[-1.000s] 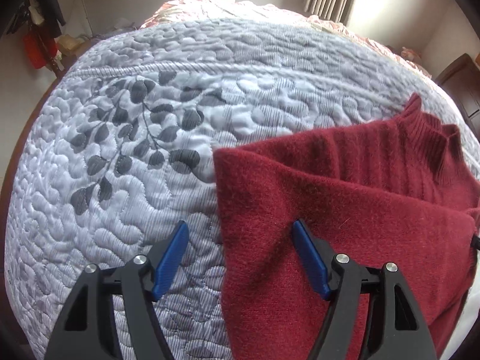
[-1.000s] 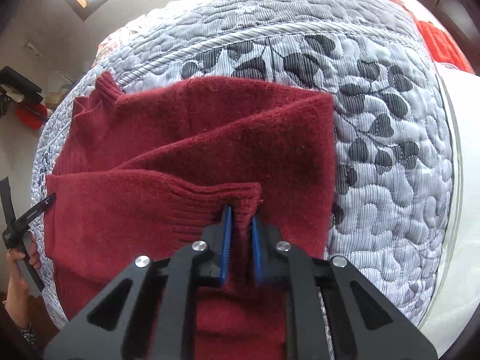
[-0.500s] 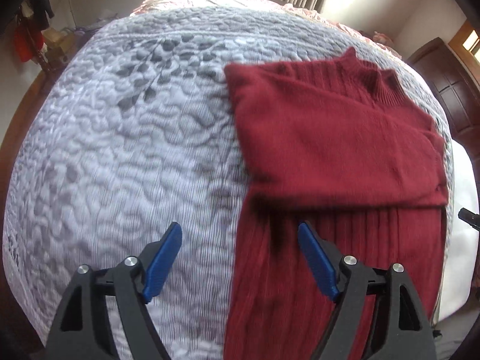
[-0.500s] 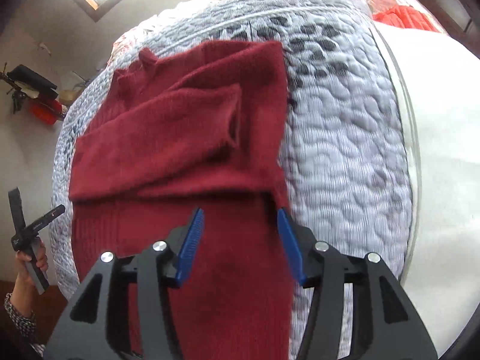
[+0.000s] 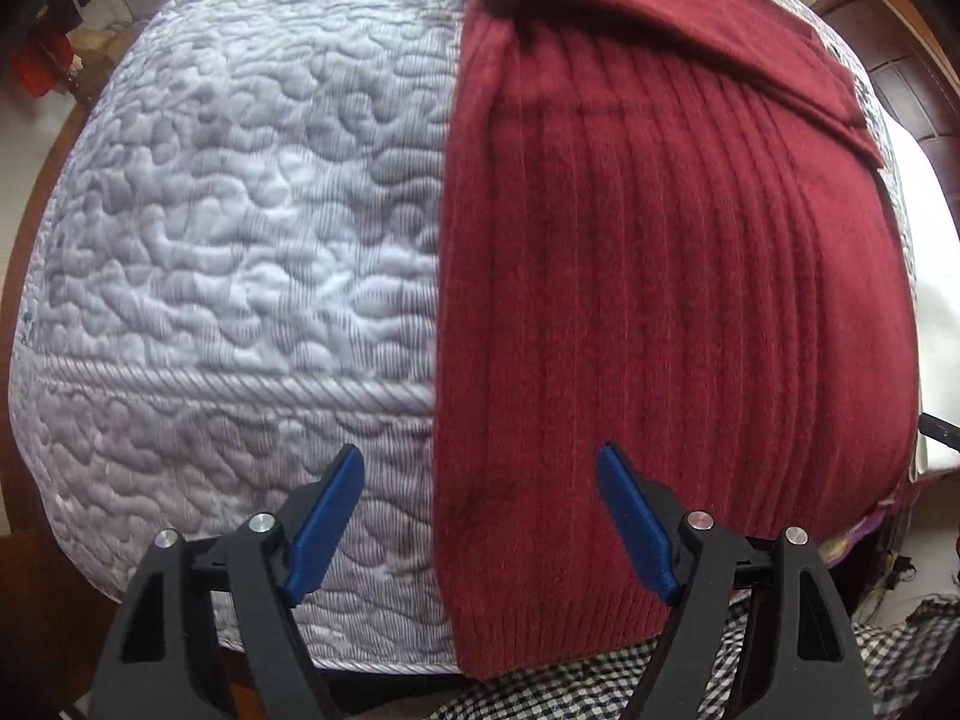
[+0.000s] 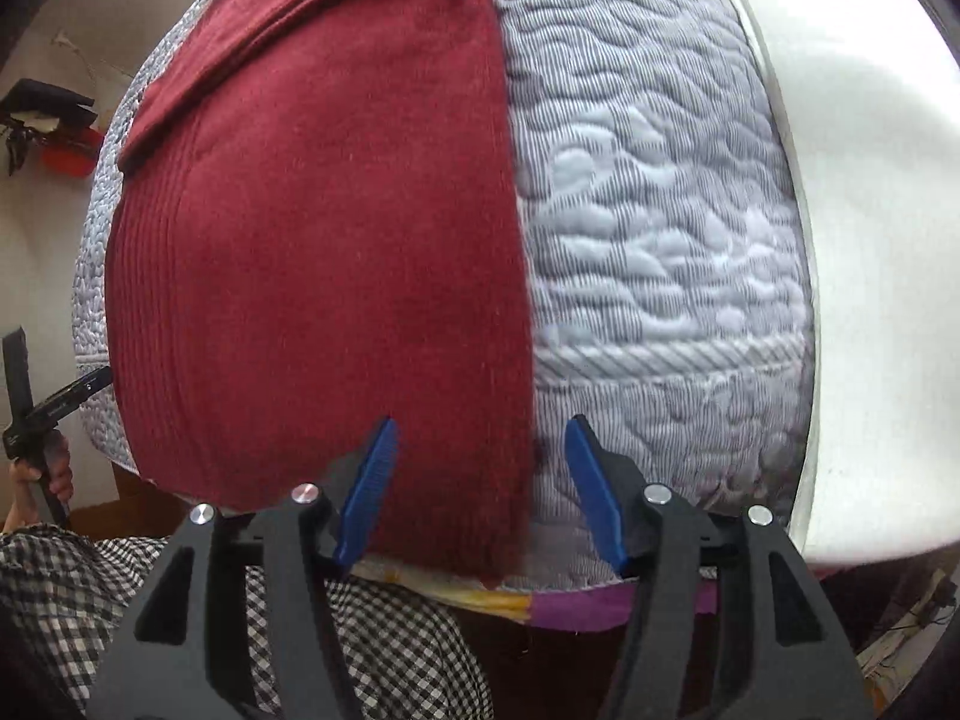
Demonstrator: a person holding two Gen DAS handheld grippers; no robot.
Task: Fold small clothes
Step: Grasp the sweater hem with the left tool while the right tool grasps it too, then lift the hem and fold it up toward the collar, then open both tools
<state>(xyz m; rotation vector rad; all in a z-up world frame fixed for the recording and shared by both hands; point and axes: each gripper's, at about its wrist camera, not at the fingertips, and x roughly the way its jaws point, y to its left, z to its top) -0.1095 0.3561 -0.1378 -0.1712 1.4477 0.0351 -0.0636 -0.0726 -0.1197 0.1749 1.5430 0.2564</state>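
Here, a dark red ribbed knit sweater (image 5: 672, 276) lies flat on a pale grey quilted bedspread (image 5: 228, 228), its hem hanging over the near edge of the bed toward six o'clock in both wrist views. A folded-over sleeve of the same wool (image 5: 690, 18) crosses the sweater at about one o'clock in the left view; the neck and far end of the garment run off the top of the frame and cannot be seen. In the right view the same fold (image 6: 300, 6) sits at eleven o'clock, also cut off by the upper edge.

The left gripper (image 5: 480, 522) has its blue-padded jaws spread wide and holds nothing; it straddles the sweater's left side edge near the hem, one pad over the bedspread and the other over the knit. Whether either pad touches the fabric cannot be told. The right gripper (image 6: 480, 492) is likewise wide apart and empty, straddling the sweater's right side edge (image 6: 516, 300), which is smeared by motion blur.

At nine o'clock in the right view a hand (image 6: 42, 468) grips the black handle of the other tool, only partly visible. Black-and-white checked cloth (image 6: 372, 648) fills the bottom of both views. A plain white sheet (image 6: 870, 240) lies at three o'clock.
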